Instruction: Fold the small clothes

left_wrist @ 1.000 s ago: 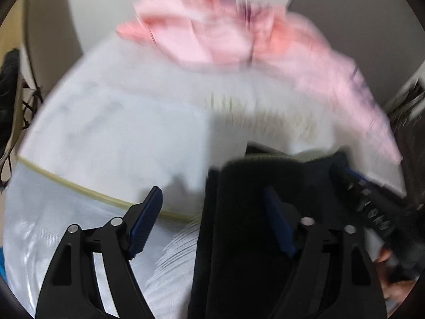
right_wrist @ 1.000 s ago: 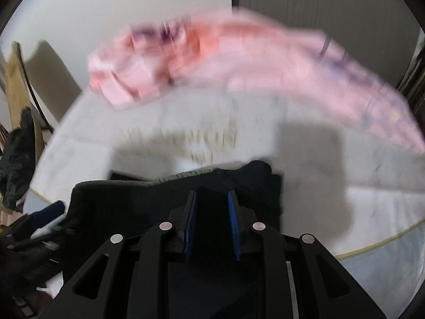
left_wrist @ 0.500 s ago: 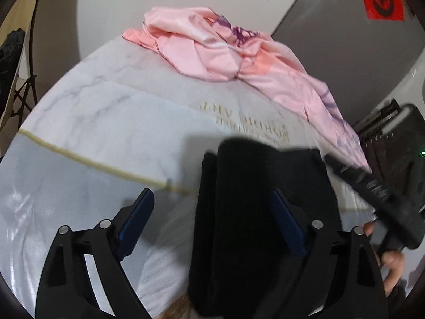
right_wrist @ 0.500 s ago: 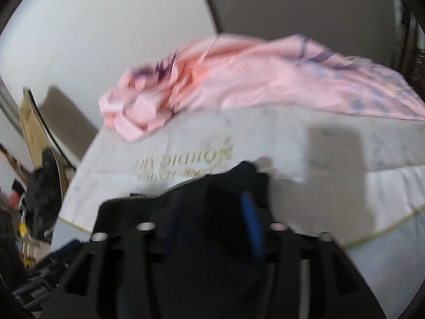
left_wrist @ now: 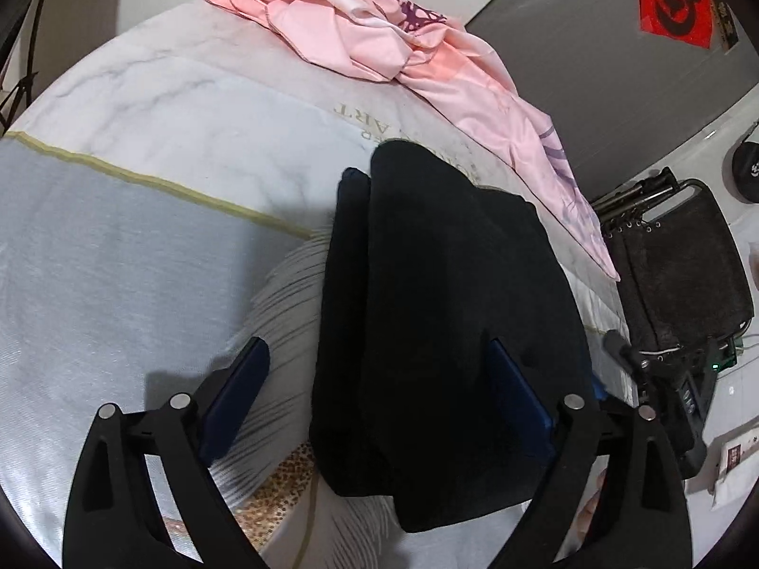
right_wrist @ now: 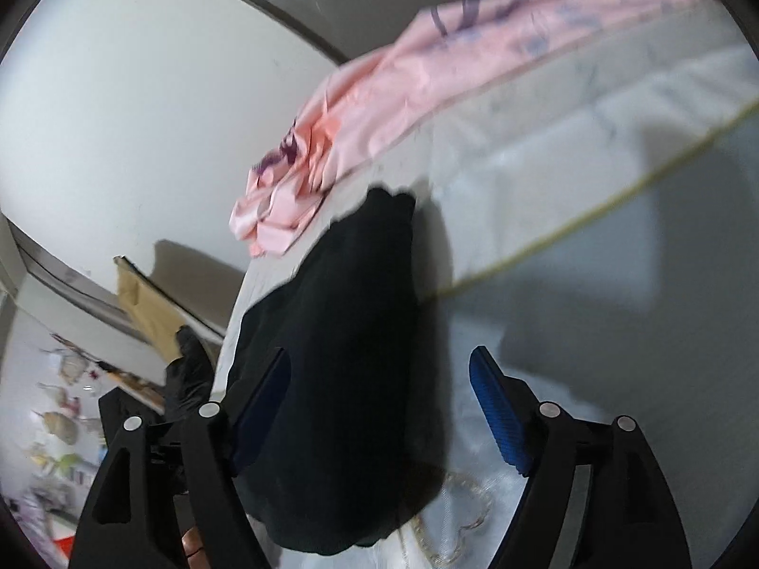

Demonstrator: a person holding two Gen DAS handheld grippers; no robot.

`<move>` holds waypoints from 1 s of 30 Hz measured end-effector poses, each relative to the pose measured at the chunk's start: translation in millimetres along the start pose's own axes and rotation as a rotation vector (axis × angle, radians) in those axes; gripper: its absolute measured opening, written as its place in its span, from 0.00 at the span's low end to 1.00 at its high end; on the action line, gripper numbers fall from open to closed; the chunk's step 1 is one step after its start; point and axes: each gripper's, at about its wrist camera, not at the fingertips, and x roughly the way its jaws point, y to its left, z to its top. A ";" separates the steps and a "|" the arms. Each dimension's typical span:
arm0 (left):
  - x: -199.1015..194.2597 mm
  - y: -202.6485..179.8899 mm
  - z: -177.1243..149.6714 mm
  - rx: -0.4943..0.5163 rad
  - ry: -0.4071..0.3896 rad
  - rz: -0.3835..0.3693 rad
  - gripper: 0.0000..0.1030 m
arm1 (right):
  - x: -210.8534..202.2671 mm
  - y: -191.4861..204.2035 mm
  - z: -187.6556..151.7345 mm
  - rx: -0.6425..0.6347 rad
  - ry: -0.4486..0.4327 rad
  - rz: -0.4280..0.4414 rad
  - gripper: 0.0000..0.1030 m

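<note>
Left wrist view, left to right: pale grey-and-white marbled bed cover (left_wrist: 118, 246) with a thin gold stripe, spread flat. Left gripper (left_wrist: 379, 389), black frame with blue pads, jaws wide apart, nothing clamped; left finger (left_wrist: 235, 391) over bare cover, right finger (left_wrist: 519, 403) against the edge of the folded black fabric garment (left_wrist: 446, 322). Garment lay flat on the cover, layered, between the fingers. Behind it, crumpled pink satin garment (left_wrist: 379, 33) with purple print, near the wall. Farther right, black folding chair (left_wrist: 678, 256) beside the bed.

Right wrist view, blurred: right gripper (right_wrist: 379, 403) also spread apart, empty; black garment (right_wrist: 351, 360) under the left finger (right_wrist: 265, 393), right finger (right_wrist: 498, 417) over bare cover (right_wrist: 616, 284). Pink garment (right_wrist: 427, 71) beyond.
</note>
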 end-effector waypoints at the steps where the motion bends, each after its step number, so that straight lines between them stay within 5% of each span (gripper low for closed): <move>1: 2.3 -1.3 -0.7 0.006 0.005 -0.018 0.87 | 2.4 0.5 -2.0 0.000 0.007 0.007 0.76; 15: 7.6 -6.1 -5.8 -0.041 0.039 -0.194 0.85 | 25.8 18.6 -15.0 -0.086 0.096 0.069 0.76; 23: 15.2 -22.9 -6.7 0.051 0.021 -0.081 0.84 | 33.9 29.6 -21.3 -0.158 0.099 0.024 0.77; 27: 13.1 -27.7 -9.1 0.081 0.014 -0.071 0.61 | 32.7 33.0 -24.1 -0.185 0.087 0.001 0.72; 30: 9.0 -30.0 -8.7 0.093 -0.008 -0.073 0.53 | 31.4 33.4 -24.1 -0.190 0.079 -0.001 0.69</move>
